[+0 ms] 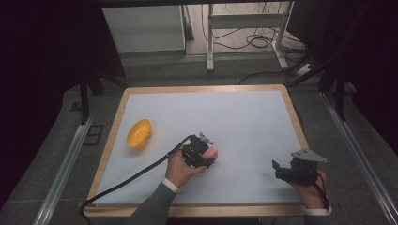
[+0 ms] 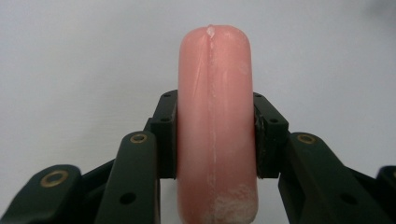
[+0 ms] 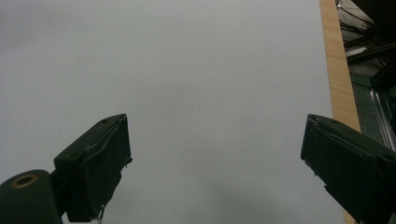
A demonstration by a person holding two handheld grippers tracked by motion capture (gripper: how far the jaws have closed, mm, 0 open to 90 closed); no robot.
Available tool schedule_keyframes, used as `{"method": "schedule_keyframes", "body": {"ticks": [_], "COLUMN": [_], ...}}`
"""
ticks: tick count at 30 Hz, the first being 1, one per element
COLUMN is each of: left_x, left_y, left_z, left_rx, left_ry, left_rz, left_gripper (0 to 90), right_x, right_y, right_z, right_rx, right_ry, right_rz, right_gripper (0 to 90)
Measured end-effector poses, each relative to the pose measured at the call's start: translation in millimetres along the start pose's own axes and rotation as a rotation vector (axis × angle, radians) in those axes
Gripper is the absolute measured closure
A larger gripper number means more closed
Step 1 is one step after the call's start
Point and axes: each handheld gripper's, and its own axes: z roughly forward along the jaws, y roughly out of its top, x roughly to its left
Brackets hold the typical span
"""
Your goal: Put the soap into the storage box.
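Sausage (image 2: 215, 126), pink and smooth, is what I have in hand, and I take the yellow bowl (image 1: 139, 134) as my landmark. That bowl sits tipped on the white mat (image 1: 244, 117), near the mat's left edge. To the right of the bowl, well apart from it, my left gripper (image 1: 210, 157) is clamped on the sausage: in the left gripper view both black pads press its sides about halfway along, with the rounded end sticking out past the jaws. Farther right again, far from the bowl and near the mat's right edge, my right gripper (image 1: 278, 168) hangs with its jaws spread wide, nothing between them.

My guess is the sausage is bound for the bowl. I'd keep the squeeze light, since it looks soft, lift clear of the mat before swinging left, and lower it into the bowl's hollow before letting go.
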Motion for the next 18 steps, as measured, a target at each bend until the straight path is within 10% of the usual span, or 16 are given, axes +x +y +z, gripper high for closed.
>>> {"method": "schedule_keyframes", "body": {"ticks": [18], "left_x": [27.3], "left_y": [-10.4], "left_z": [-27.8], "left_rx": [-0.052], "left_ry": [0.032], "left_rz": [-0.044], "left_gripper": [60.1], "right_x": [0.3], "right_y": [-0.9], "right_z": [1.8], "right_rx": [0.012], "right_ry": [-0.006], "right_rz": [-0.004], "right_gripper": [8.2]}}
